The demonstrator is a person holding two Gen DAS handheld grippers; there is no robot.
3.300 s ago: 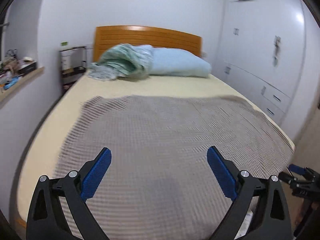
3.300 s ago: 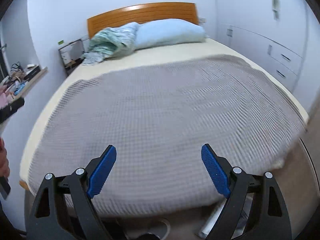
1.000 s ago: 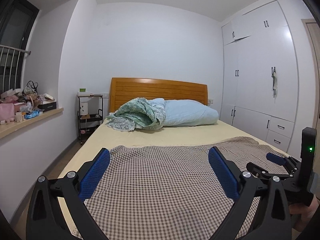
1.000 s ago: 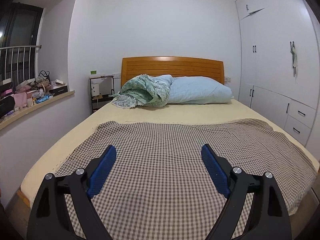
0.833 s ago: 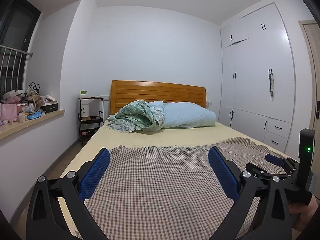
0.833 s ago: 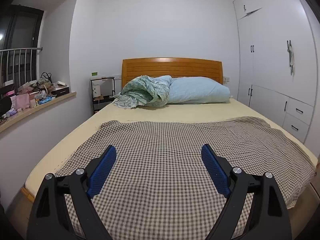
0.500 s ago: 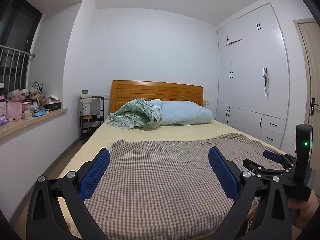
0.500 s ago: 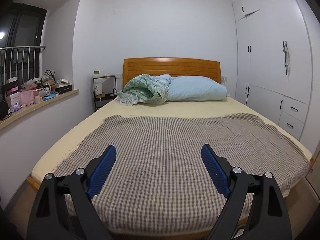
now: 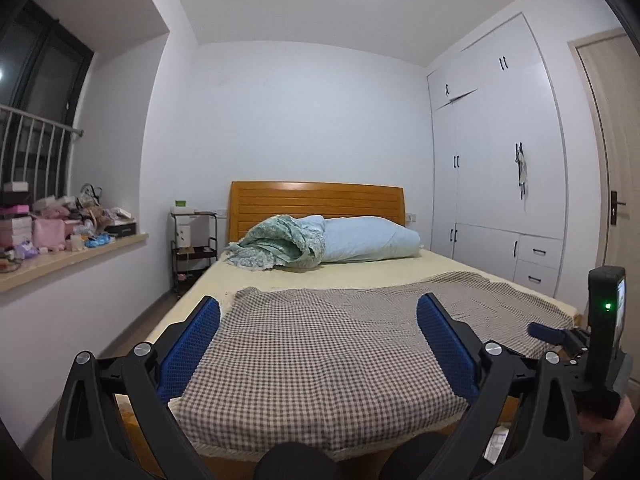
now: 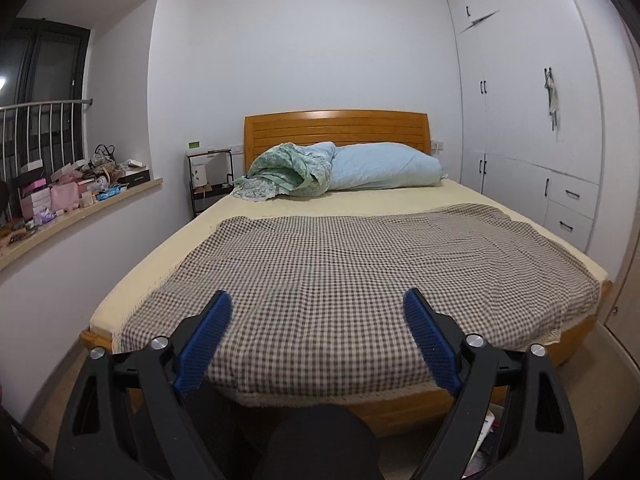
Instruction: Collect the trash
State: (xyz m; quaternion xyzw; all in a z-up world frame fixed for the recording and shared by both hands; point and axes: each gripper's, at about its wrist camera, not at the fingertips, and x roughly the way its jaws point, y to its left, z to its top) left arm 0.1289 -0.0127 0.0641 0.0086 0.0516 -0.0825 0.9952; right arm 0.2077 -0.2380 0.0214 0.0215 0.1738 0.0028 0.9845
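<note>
Here, one bed (image 10: pixel 352 272) faces two empty grippers: left (image 9: pixel 318 346) jaws wide, right (image 10: pixel 318 338) jaws opening.

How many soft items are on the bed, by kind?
Checked blanket: 1
Light blue pillow: 1
Crumpled green floral bedding: 1
Total: 3

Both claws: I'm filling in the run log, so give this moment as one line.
left claw: open, empty | right claw: opening, empty | facing: checked blanket on bed | trash: none held
</note>
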